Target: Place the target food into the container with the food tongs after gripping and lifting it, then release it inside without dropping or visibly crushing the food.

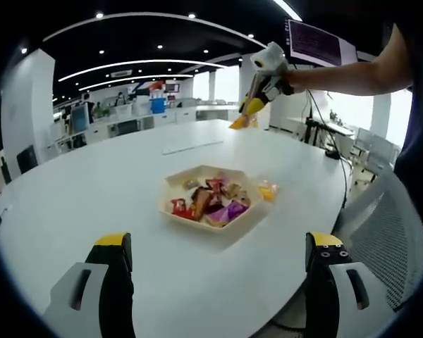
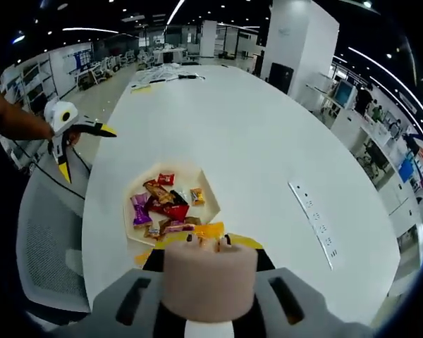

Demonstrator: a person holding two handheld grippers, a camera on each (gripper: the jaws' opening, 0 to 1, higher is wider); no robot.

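Wrapped snacks [image 1: 211, 201] fill the shallow tray [image 1: 175, 184] on the white table [image 1: 92, 190], one yellow piece [image 1: 267, 190] lying just beside it. Left gripper [image 1: 218, 257] hovers agape; right gripper [image 2: 210, 246] clamps the food tongs [image 2: 208, 278].

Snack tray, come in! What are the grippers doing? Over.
Left gripper open, low before tray. Right gripper shut on orange snack, raised above table. Yellow snack loose beside tray.
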